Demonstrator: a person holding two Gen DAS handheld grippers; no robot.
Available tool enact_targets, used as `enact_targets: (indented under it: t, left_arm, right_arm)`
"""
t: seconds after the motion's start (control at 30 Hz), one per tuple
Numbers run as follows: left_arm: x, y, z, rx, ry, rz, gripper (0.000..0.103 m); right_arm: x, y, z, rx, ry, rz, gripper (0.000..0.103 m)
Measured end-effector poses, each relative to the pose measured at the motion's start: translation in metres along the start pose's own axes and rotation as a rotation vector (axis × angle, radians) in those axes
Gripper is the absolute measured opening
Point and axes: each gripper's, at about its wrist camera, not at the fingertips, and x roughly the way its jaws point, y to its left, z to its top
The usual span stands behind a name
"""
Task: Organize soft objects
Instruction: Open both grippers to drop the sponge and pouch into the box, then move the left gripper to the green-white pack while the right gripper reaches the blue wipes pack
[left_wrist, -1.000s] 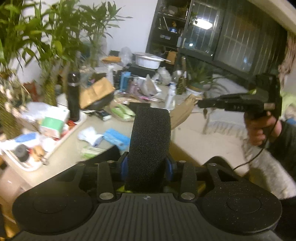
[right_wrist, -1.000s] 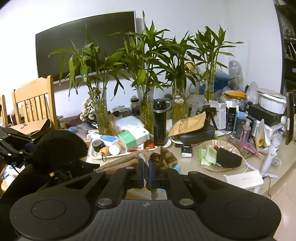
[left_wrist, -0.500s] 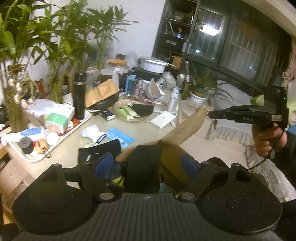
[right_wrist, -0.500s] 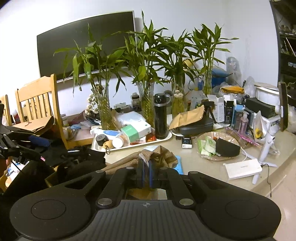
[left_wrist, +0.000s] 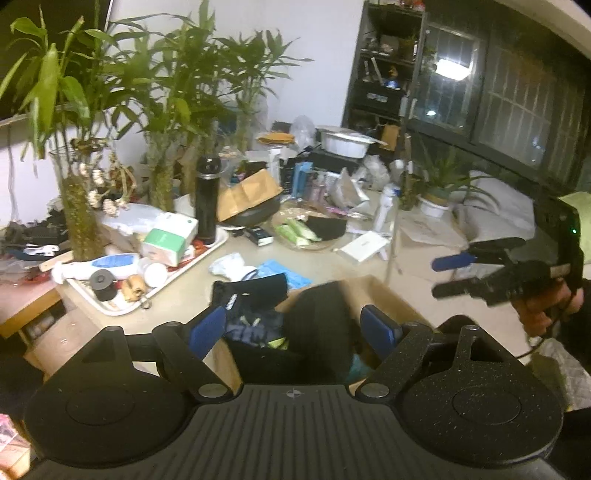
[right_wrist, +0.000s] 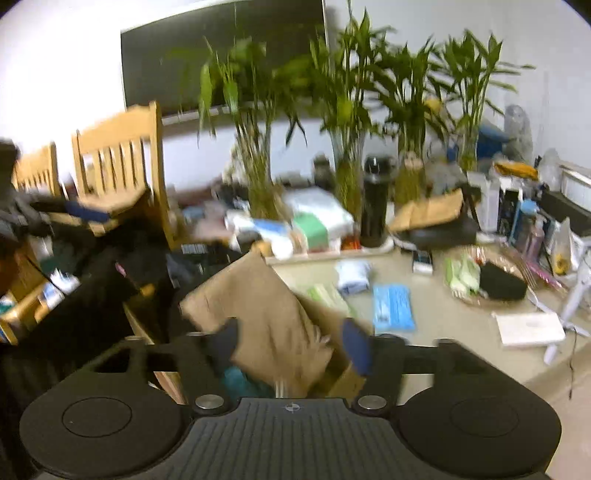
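Both claws hung released, left gripper (left_wrist: 293, 326) over the black foam block (left_wrist: 321, 325) and right gripper (right_wrist: 290, 345) over the tan woven cloth (right_wrist: 266, 317), apparently dropped into the brown cardboard box (left_wrist: 373, 291).

The cardboard box (left_wrist: 373, 291) is viewed closely from above by both wrist cameras, the left one faced beyond it toward the dark window (left_wrist: 517, 110), the right one toward the wooden chair (right_wrist: 118, 162), with the black flask (left_wrist: 207, 199) shared.
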Motion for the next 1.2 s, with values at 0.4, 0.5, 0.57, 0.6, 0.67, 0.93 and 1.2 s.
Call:
enact_targets:
  t: [0.4, 0.5, 0.57, 0.6, 0.67, 0.93, 1.2]
  left_arm:
    - [0.006, 0.005, -0.002, 0.04, 0.04, 0.049, 0.081]
    - [0.01, 0.009, -0.001, 0.042, 0.044, 0.048, 0.081]
    - [0.013, 0.011, 0.0, 0.048, 0.045, 0.049, 0.081]
    - [0.015, 0.012, 0.001, 0.053, 0.045, 0.054, 0.081]
    - [0.02, 0.015, 0.004, 0.056, 0.047, 0.057, 0.081]
    - [0.033, 0.029, 0.015, 0.026, 0.027, 0.048, 0.081]
    - [0.044, 0.048, 0.025, 0.0, 0.016, 0.063, 0.08]
  right_arm:
    - [-0.003, 0.011, -0.007, -0.026, 0.039, -0.069, 0.103]
    - [0.002, 0.007, -0.007, -0.007, 0.063, -0.078, 0.103]
    - [0.006, 0.003, -0.007, 0.008, 0.076, -0.088, 0.103]
    - [0.008, 0.001, -0.006, 0.02, 0.08, -0.099, 0.103]
    - [0.01, -0.005, -0.006, 0.052, 0.086, -0.104, 0.103]
    - [0.019, -0.027, 0.003, 0.098, 0.082, -0.135, 0.103]
    - [0.04, -0.047, 0.009, 0.113, 0.091, -0.168, 0.103]
